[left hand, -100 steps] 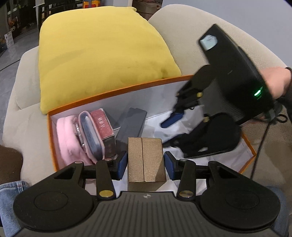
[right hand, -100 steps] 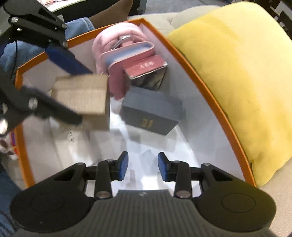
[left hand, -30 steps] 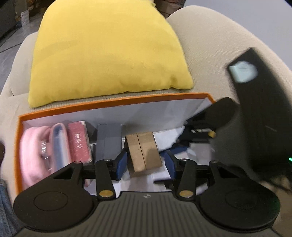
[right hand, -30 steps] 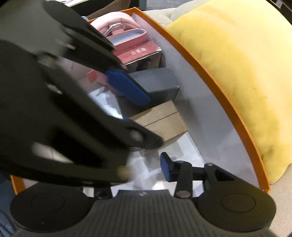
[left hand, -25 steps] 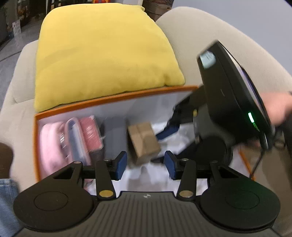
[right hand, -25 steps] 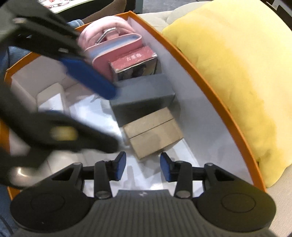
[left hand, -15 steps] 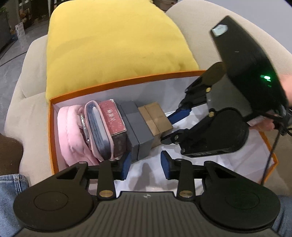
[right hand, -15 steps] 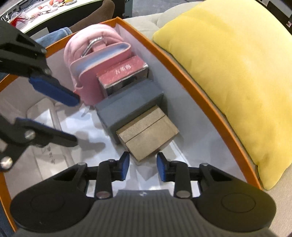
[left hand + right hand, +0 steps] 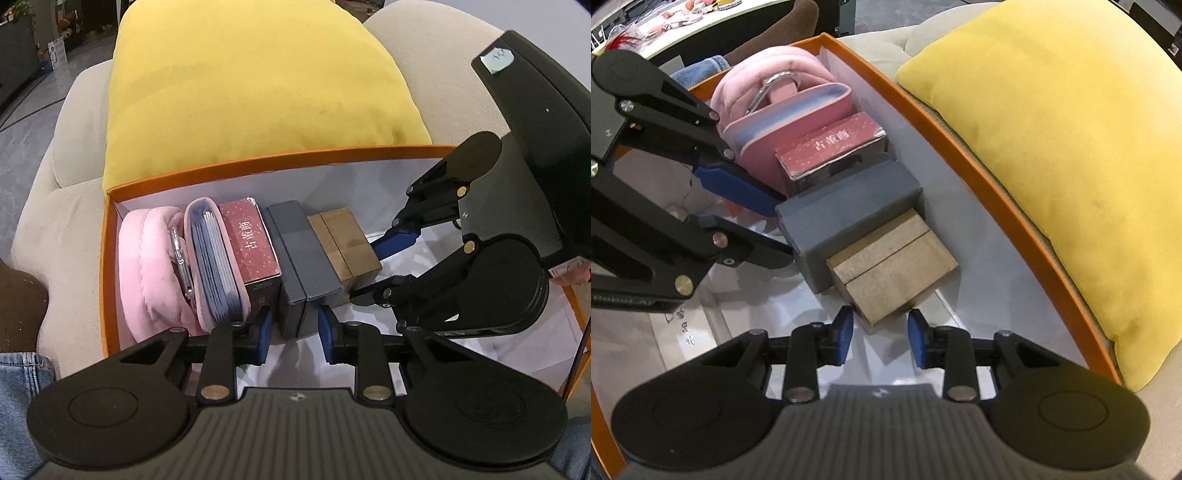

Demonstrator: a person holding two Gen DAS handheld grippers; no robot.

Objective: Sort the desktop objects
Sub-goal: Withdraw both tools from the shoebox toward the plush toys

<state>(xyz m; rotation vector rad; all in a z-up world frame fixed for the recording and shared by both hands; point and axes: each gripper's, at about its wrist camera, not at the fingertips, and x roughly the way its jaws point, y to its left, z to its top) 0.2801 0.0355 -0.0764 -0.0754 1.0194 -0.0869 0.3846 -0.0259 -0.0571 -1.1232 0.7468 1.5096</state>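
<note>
- The orange box sits on a sofa in front of a yellow cushion. Packed in a row along its far wall: a pink pouch, a red box, a grey box and a tan box.
- The left gripper has its jaws closing; the near end of the grey box lies at 12 o'clock, just ahead of the tips and not yet pressed by them.
- The right gripper holds its jaws partly open and empty; the tan box's near corner sits at 12 o'clock between the tips, untouched.
- Both boxes run long-axis away from the respective jaws, so each gripper meets a short end.
- Judged from this, the left hand is nearer the grey box, the right nearer the tan one.
</note>
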